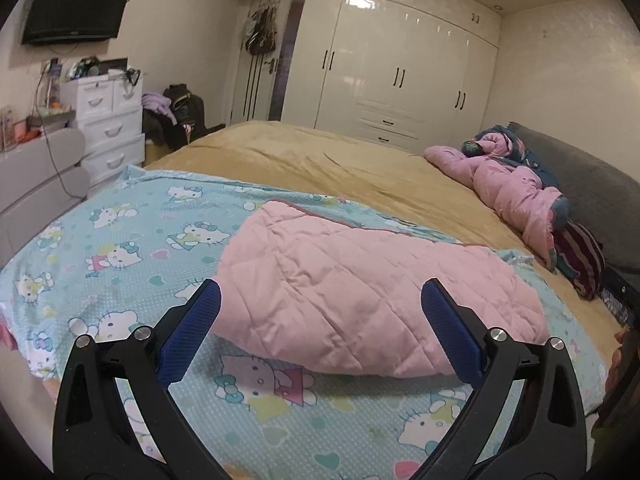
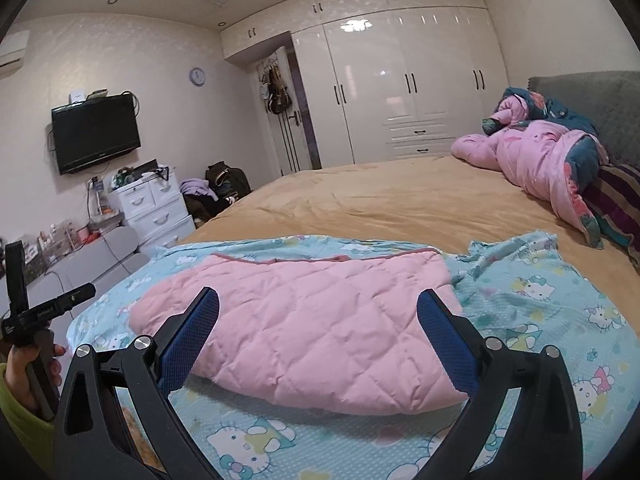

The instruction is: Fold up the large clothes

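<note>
We hold both claws above the near end of the bed, and neither grips anything. Our left gripper stands spread wide, its blue ribbed pads clear of the cloth, and our right gripper is spread just as wide with nothing between its jaws.

The pink quilted padded garment lies folded into a rough oblong on the light blue cartoon-cat print sheet, which covers the near part of the tan bedspread. We judge that a fold has been laid down and released, so the step in hand is the pause between folds. The next move calls for us to pick an edge, close on it and carry it over, or to smooth the bundle flat.

As for edges, the maroon-trimmed hem runs along the far side of the garment, while the rounded folded edge faces us, near the pads. There is ample open room: bare sheet lies on both sides and tan bedspread stretches beyond. A crumpled pink floral padded coat sits well apart by the grey headboard. In the right view, the hand holding the left tool shows at the left edge.
</note>
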{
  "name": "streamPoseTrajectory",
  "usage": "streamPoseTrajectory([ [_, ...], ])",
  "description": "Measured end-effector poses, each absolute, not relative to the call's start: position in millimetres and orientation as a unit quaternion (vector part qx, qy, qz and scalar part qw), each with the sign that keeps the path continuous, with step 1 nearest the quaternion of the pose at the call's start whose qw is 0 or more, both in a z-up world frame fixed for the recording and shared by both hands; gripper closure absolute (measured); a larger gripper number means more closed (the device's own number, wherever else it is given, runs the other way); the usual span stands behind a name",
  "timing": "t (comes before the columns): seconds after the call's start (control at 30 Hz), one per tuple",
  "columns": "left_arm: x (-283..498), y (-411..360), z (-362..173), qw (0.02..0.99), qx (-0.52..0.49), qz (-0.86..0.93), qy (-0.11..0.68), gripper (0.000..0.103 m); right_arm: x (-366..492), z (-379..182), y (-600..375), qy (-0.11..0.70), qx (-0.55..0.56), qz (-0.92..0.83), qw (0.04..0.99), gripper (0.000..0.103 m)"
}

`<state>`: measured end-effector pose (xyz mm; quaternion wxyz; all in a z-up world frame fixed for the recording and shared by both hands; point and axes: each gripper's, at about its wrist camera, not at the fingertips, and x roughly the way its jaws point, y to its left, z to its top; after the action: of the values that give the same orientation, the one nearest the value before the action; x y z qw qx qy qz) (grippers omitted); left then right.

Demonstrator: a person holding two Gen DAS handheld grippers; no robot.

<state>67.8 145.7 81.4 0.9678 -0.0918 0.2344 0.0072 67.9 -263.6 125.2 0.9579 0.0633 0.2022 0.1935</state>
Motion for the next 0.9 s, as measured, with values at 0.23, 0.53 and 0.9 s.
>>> streamPoseTrajectory([
  [0.23, 45.4, 118.2, 60.6, 0.967, -0.096, -0.008, 0.237, 0.009, 41.0, 95.0, -235.8, 0.221, 0.038, 0.19, 0.956, 0.004],
  [0.53, 40.1, 92.1, 32.7, 0.958, -0.078, -0.021, 0.276, 0.009, 30.8, 47.1, -207.6, 0.296, 0.023, 0.22, 0.929, 0.004],
  [0.9, 36.9, 86.7, 34.7, 0.957, -0.08, -0.022, 0.276, 0.009, 31.6, 55.8, -205.2, 0.289, 0.023, 0.223, 0.931, 0.004],
])
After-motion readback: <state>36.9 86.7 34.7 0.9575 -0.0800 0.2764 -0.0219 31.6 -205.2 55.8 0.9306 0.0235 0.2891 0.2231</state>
